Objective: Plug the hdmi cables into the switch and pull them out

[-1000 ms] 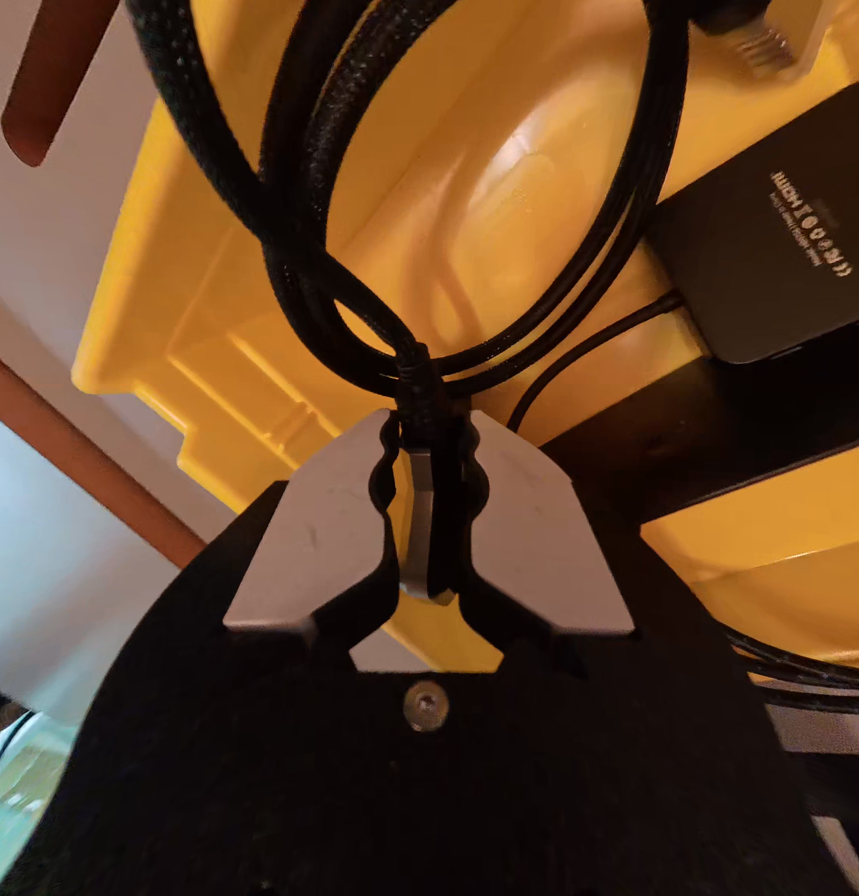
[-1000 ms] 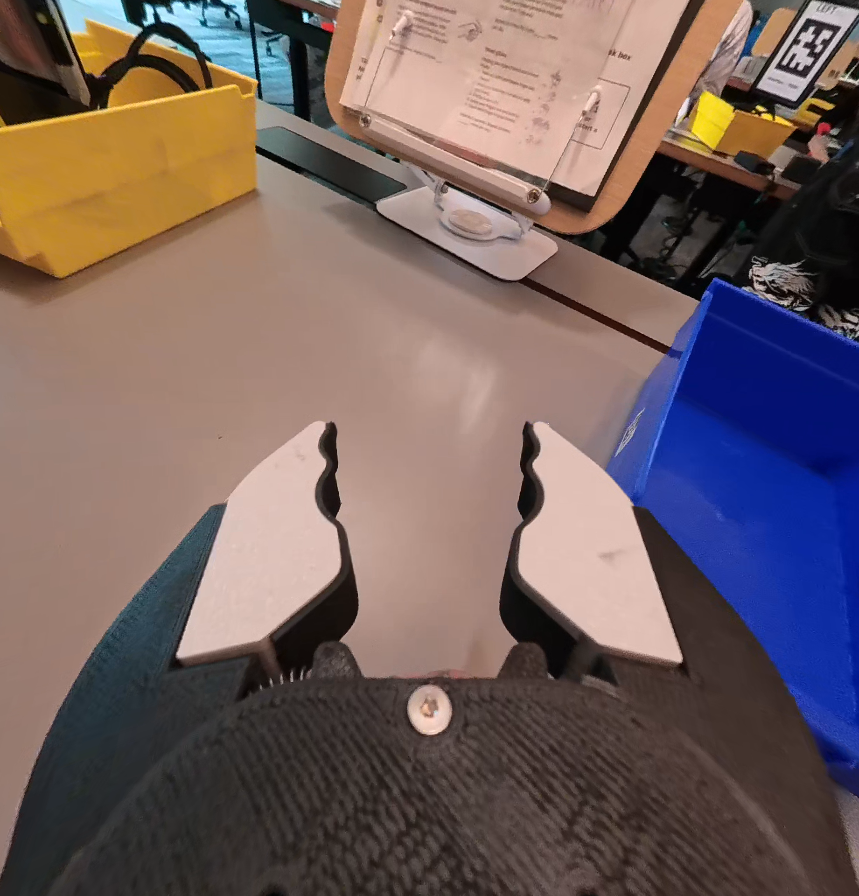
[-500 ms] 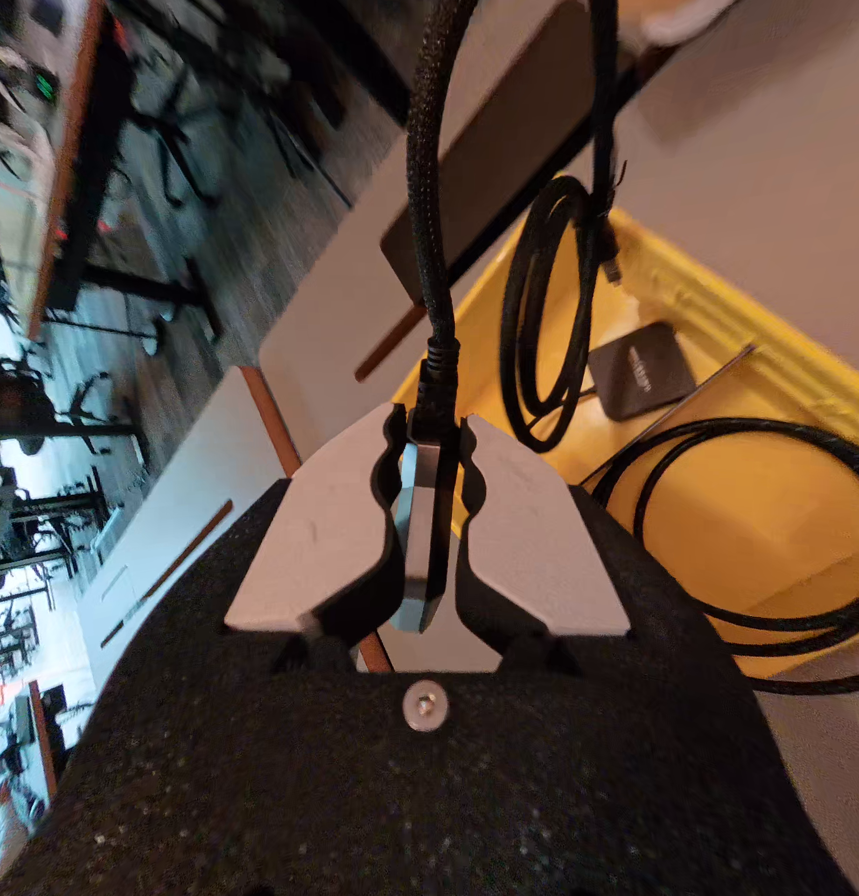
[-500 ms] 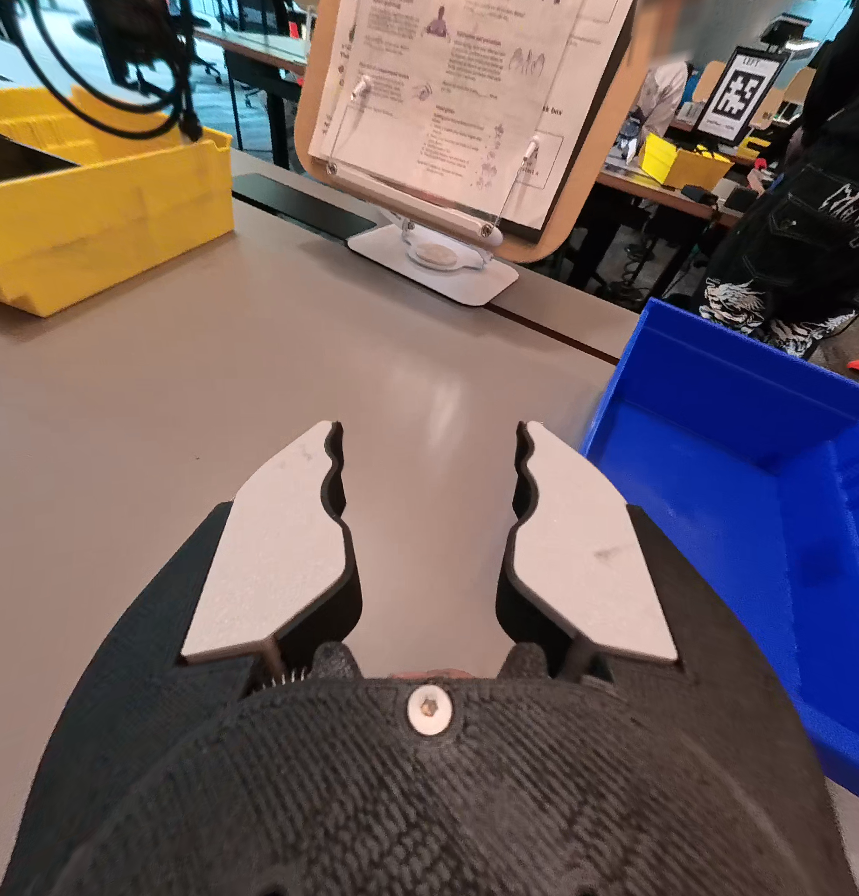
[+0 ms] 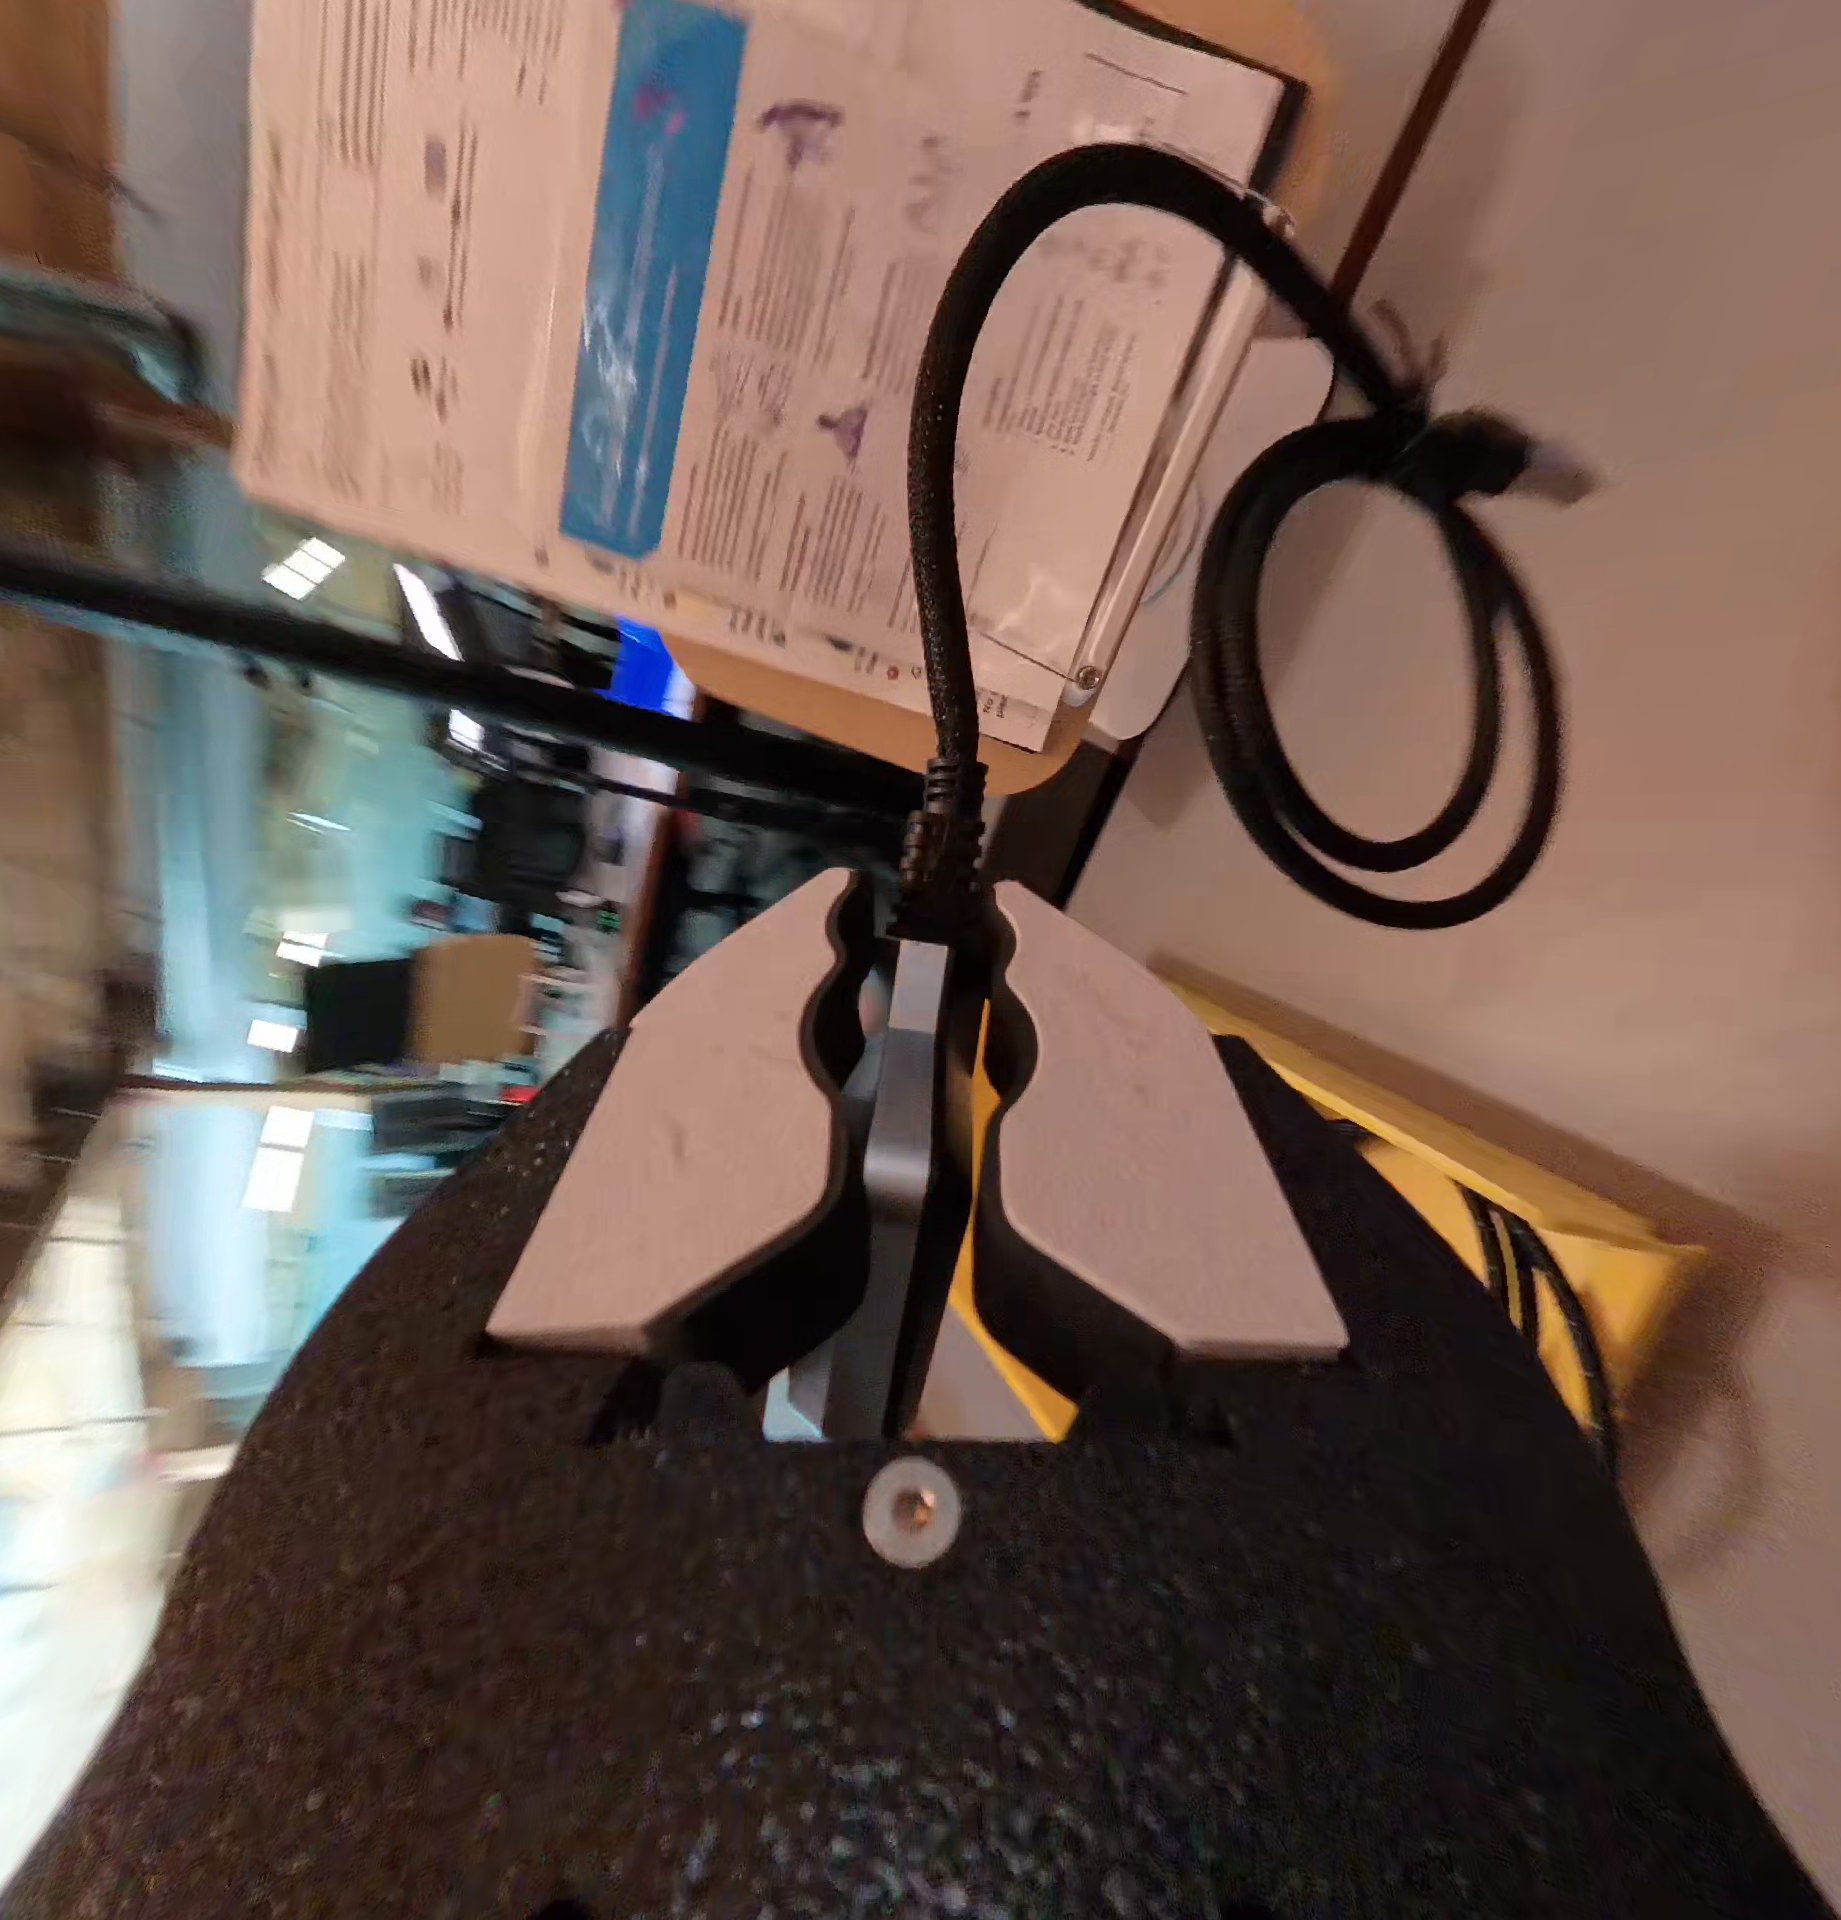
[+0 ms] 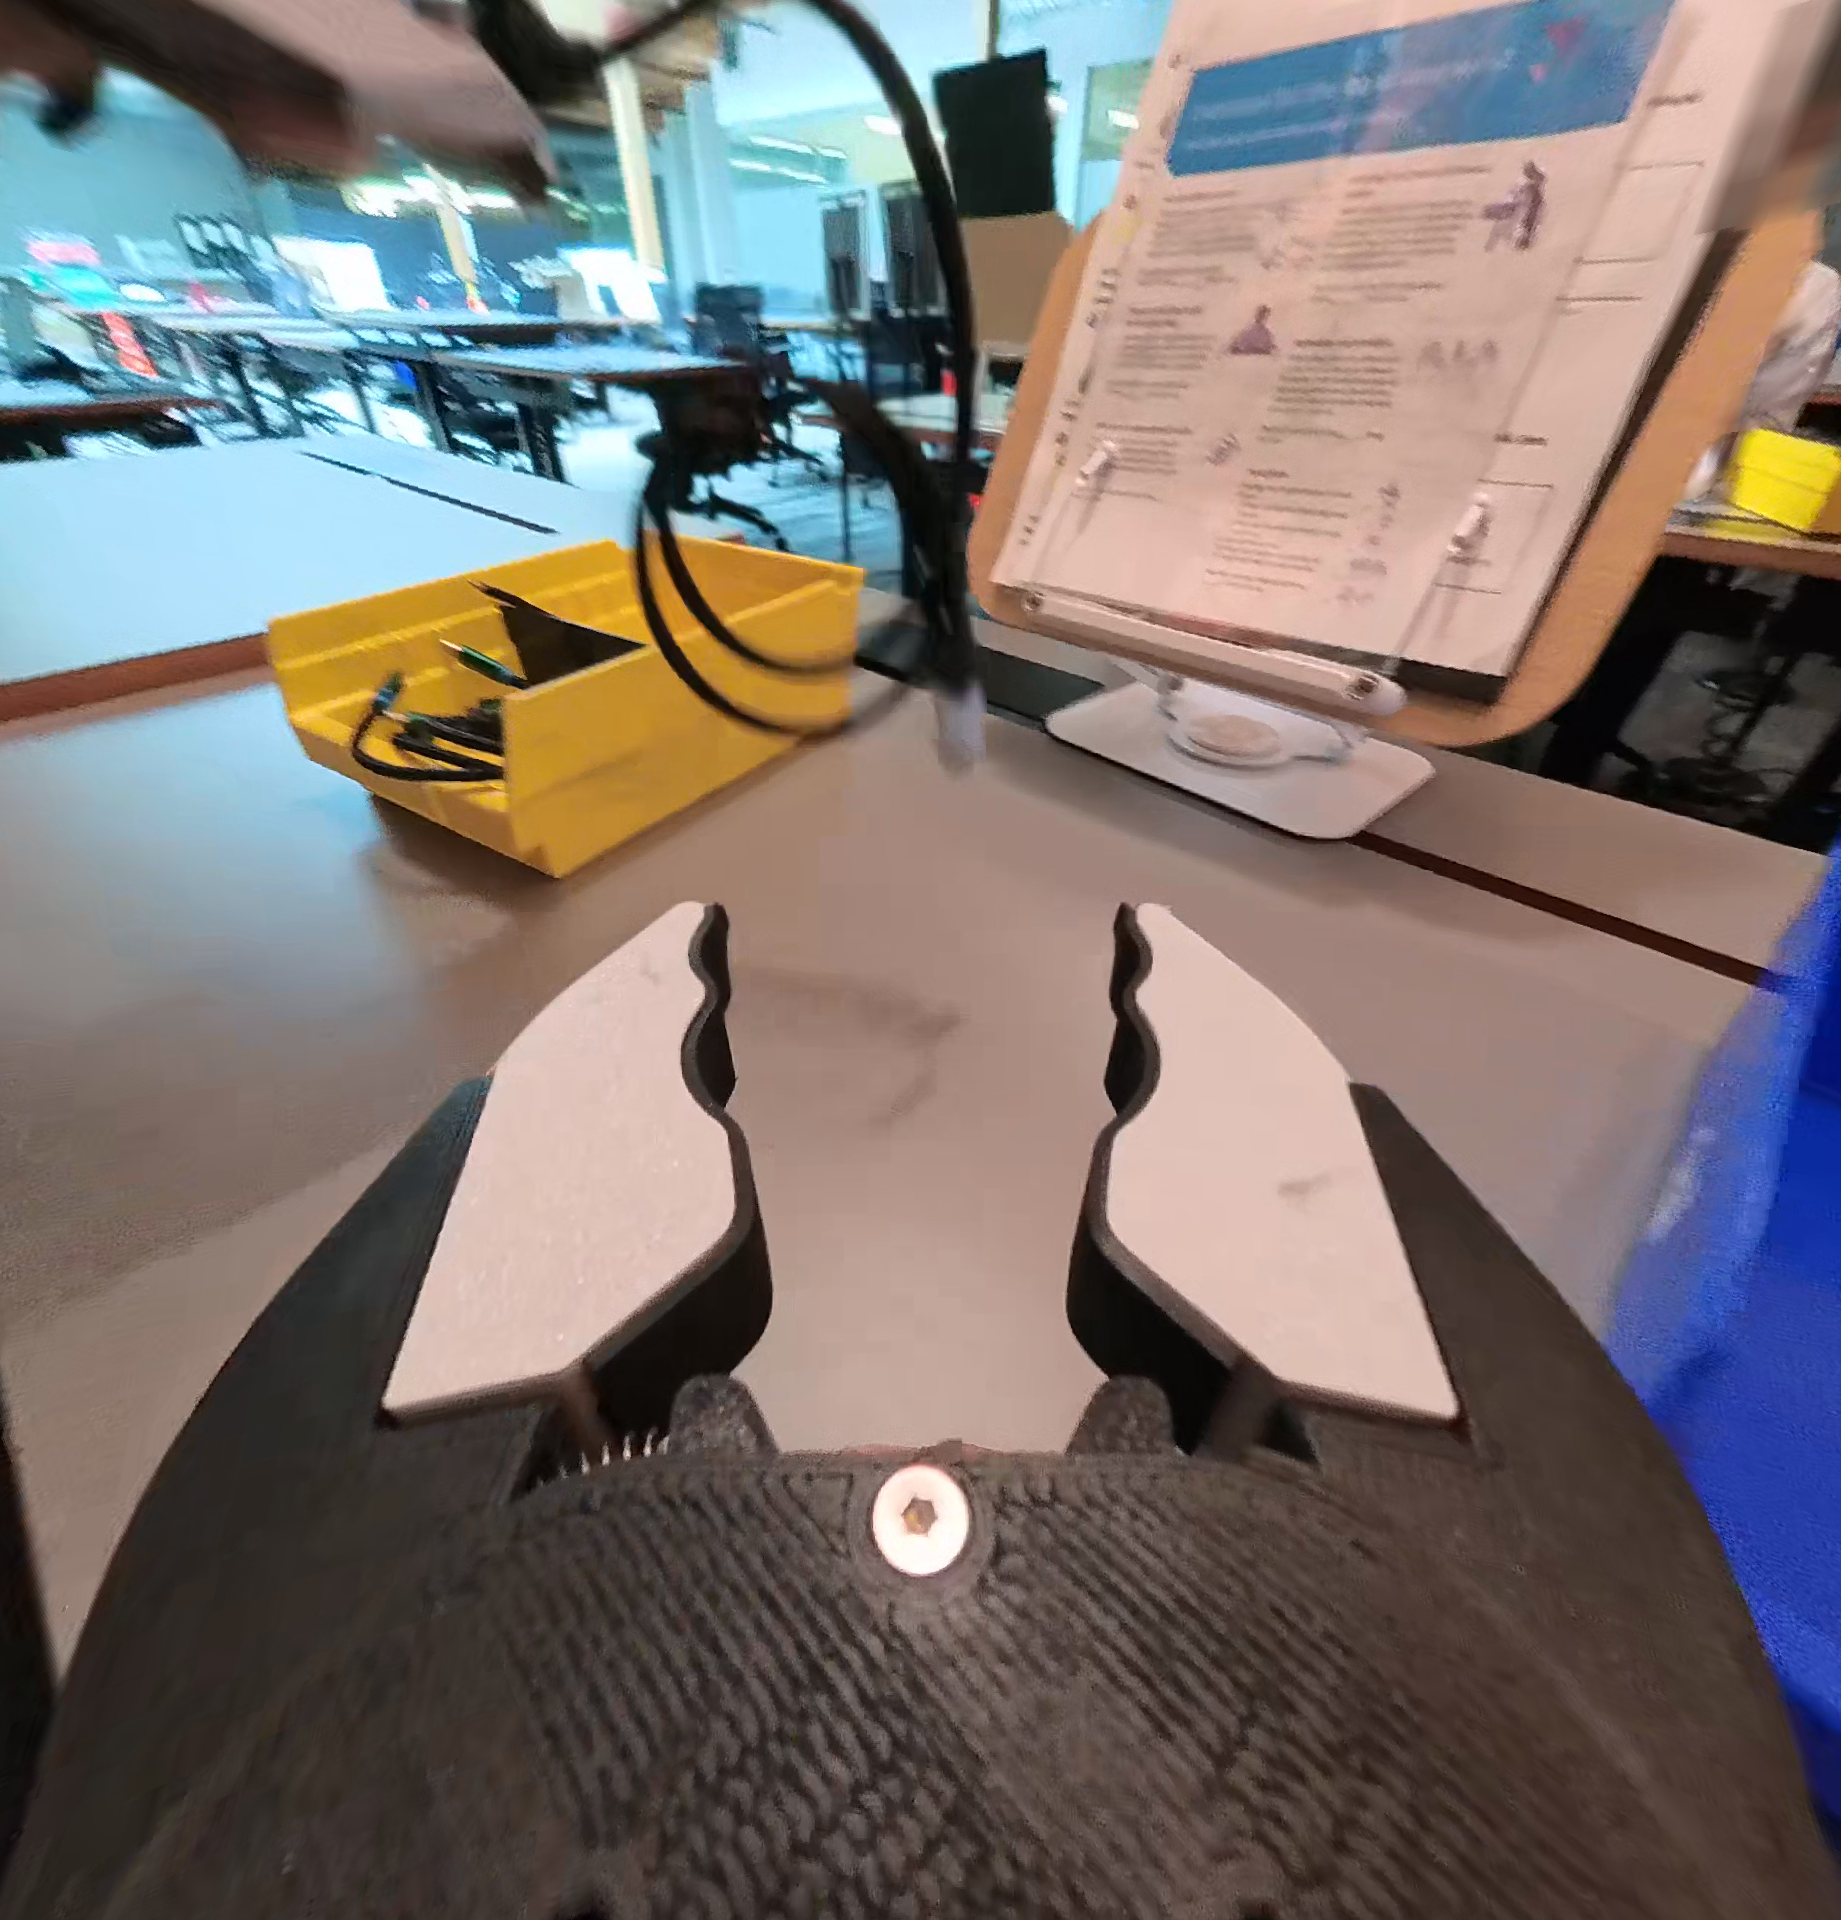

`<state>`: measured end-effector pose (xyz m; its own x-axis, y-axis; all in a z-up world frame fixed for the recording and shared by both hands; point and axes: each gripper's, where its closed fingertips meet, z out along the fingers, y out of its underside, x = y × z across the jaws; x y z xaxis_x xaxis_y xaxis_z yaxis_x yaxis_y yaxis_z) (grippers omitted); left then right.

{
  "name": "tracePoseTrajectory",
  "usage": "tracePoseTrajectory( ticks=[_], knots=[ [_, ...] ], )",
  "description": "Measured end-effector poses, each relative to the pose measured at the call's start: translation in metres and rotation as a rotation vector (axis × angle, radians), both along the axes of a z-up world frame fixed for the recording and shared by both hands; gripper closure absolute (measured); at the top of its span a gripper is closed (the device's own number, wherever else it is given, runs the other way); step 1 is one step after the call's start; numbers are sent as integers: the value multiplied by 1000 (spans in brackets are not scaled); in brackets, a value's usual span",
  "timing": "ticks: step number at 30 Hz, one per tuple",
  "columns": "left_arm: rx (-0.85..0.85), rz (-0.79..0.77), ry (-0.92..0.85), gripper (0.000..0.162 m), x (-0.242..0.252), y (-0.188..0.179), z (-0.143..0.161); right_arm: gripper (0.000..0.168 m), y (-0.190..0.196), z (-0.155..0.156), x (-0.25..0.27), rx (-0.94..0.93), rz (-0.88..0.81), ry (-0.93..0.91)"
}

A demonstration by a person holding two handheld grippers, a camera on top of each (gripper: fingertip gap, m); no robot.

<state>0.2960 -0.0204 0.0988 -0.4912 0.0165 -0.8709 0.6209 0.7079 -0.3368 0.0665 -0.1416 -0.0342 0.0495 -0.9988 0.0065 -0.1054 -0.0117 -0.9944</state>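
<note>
Now keep your left hand-held gripper (image 5: 921, 914) clamped on the HDMI cable (image 5: 942, 540) plug, lowering its dangling coil onto the tabletop (image 6: 272, 935); right hand-held gripper (image 6: 921, 997) gapes wide, empty

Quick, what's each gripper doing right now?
Left gripper: shut on the HDMI cable plug.
Right gripper: open, holding nothing.

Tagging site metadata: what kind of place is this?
Likely a large open workshop or lab hall: rows of long tables with chairs behind, an instruction sheet stand, and a yellow parts bin holding cables.
</note>
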Motion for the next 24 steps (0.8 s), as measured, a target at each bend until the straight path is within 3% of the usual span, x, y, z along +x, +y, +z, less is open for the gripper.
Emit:
tracePoseTrajectory(
  ticks=[1, 4, 6, 9, 11, 15, 17, 24],
  knots=[
    [20, -28, -118, 143, -17, -8, -12, 97, 9, 2, 3, 32, 34, -12],
    [47, -146, -427, 143, -67, -32, -52, 99, 45, 5, 17, 297, 192, -47],
    [-18, -224, -536, 143, -100, -45, -73, 100, 64, 6, 25, 533, 306, -76],
    [-149, -283, -513, 143, -135, -56, -90, 103, 68, 6, 35, 846, 393, -132],
    [-226, -331, -519, 143, -158, -60, -94, 103, 62, 10, 37, 950, 414, -213],
    [-279, -418, -457, 143, -196, -69, -107, 113, 63, 15, 34, 791, 425, -333],
    [-302, -433, -426, 143, -202, -72, -109, 137, 66, 18, 29, 644, 430, -407],
    [-353, -522, -414, 143, -209, -68, -107, 146, 70, 21, 22, 500, 457, -446]
  ],
)
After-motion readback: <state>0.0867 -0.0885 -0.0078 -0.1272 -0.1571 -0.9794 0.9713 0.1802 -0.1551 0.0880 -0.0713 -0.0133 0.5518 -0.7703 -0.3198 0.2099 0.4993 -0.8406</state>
